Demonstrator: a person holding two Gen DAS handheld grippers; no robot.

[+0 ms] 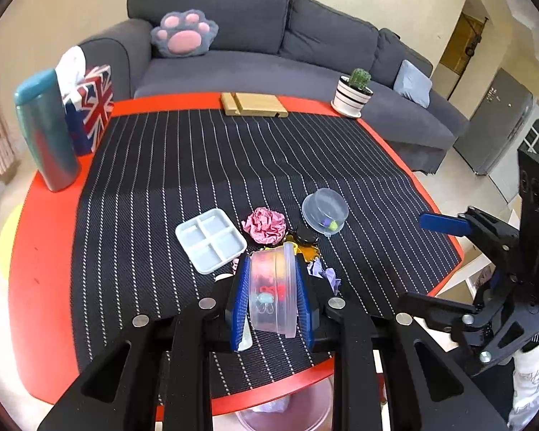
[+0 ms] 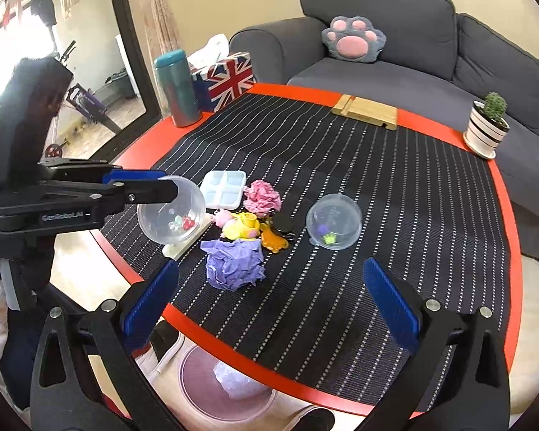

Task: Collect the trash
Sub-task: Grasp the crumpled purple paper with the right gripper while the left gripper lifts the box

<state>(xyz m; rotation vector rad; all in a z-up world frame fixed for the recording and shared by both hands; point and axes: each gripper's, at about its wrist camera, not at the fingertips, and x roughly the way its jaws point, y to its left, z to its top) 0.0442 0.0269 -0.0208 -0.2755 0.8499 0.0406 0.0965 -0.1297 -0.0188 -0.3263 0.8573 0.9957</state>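
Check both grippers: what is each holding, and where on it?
Left gripper clamps the clear round container across its sides. Right gripper is open, holding nothing.

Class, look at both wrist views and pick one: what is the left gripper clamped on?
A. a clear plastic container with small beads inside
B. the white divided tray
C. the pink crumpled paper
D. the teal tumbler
A: the left gripper has its blue pads pressed on the clear plastic container, lifted off the mat.

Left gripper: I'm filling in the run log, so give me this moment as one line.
left gripper: shut on clear container, lifted | right gripper: open, above purple paper wad | bin: below table edge
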